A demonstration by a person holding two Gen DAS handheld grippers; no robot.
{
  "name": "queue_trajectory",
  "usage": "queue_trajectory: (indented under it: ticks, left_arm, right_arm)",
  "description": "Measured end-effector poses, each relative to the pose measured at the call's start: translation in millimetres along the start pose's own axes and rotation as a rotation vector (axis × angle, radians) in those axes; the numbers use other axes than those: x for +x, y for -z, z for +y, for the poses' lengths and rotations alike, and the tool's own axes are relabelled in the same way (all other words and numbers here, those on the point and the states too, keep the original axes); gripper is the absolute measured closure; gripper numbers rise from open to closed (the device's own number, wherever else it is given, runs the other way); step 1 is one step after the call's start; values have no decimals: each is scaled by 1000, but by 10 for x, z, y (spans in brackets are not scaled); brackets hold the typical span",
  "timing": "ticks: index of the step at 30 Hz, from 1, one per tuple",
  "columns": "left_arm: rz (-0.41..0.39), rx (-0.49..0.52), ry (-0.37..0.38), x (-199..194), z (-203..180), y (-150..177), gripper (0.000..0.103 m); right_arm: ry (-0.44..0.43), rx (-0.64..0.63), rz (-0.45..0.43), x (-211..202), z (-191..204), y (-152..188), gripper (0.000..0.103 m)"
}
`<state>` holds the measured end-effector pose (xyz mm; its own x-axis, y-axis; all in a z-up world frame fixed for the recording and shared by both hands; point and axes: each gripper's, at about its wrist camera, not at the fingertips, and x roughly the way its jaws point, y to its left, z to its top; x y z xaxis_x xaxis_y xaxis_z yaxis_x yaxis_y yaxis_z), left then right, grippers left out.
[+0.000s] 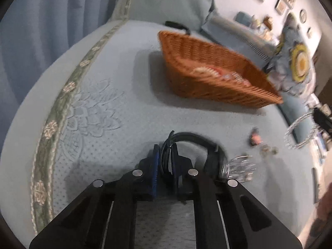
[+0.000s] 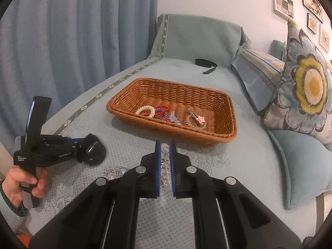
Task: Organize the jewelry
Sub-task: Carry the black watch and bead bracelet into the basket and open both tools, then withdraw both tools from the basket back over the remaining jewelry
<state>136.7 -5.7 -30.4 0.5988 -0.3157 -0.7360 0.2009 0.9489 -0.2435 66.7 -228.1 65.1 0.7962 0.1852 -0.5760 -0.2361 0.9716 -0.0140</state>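
Observation:
A brown wicker basket (image 2: pixel 220 103) sits on the pale blue bedspread; it also shows in the left wrist view (image 1: pixel 186 47). Inside lie a cream bead bracelet (image 2: pixel 145 110), a red and purple coil tie (image 2: pixel 162 112) and a clip with a pink star (image 2: pixel 200 119). My right gripper (image 2: pixel 165 145) is shut on a clear crystal bracelet (image 2: pixel 165 170), held above the bed in front of the basket; it shows in the left wrist view (image 1: pixel 300 130). My left gripper (image 1: pixel 165 147) is shut on a black hair band (image 1: pixel 193 137), low over the bed.
Loose clear crystal pieces (image 1: pixel 238 167) and a small pink item (image 1: pixel 255 138) lie on the bedspread right of the left gripper. A black strap (image 2: pixel 205 63) lies behind the basket. Patterned pillows (image 2: pixel 307 87) line the right side. Blue curtains (image 2: pixel 72 31) hang at left.

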Motion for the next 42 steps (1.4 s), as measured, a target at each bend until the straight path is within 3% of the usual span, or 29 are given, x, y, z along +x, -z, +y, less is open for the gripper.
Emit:
queue_trajectory:
  ticks: [6, 11, 14, 18, 24, 31, 33, 34, 37, 40, 41, 42]
  left_arm:
    - [-135, 38, 27, -374, -258, -312, 95]
    - [-218, 73, 33, -362, -510, -804, 95]
    - [-229, 68, 34, -131, -584, -1045, 95]
    - [-206, 66, 20, 202, -640, -1158, 94]
    - [-164, 62, 0, 582, -629, -1123, 94]
    - [-173, 67, 19, 605, -603, -1076, 88]
    - [-196, 60, 47, 476, -587, -1070, 67]
    - [-214, 54, 58, 393, -577, -1058, 62]
    - [-273, 48, 111, 58, -541, -950, 60]
    - [-334, 39, 170, -316, -487, -734, 56]
    - [-348, 39, 177, -400, -485, -669, 55]
    - [-366, 41, 174, -523, -471, -543, 53]
  right_arm:
    - [-16, 7, -61, -6, -9, -309, 97]
    - [-55, 61, -99, 232, -152, -689, 97]
    - [-95, 102, -88, 522, -258, -821, 97]
    - [-164, 160, 5, 1032, -396, -856, 97]
    - [-102, 184, 95, 1509, -605, -686, 97]
    - [-50, 196, 94, 1486, -752, -583, 96]
    - [-55, 208, 81, 1410, -790, -565, 95]
    - [-50, 211, 75, 1357, -800, -555, 94]
    - [-54, 213, 37, 1082, -796, -487, 90]
    - [-43, 201, -6, 740, -747, -334, 74]
    - [-39, 198, -18, 640, -719, -269, 62]
    - [-32, 195, -30, 526, -679, -172, 57]
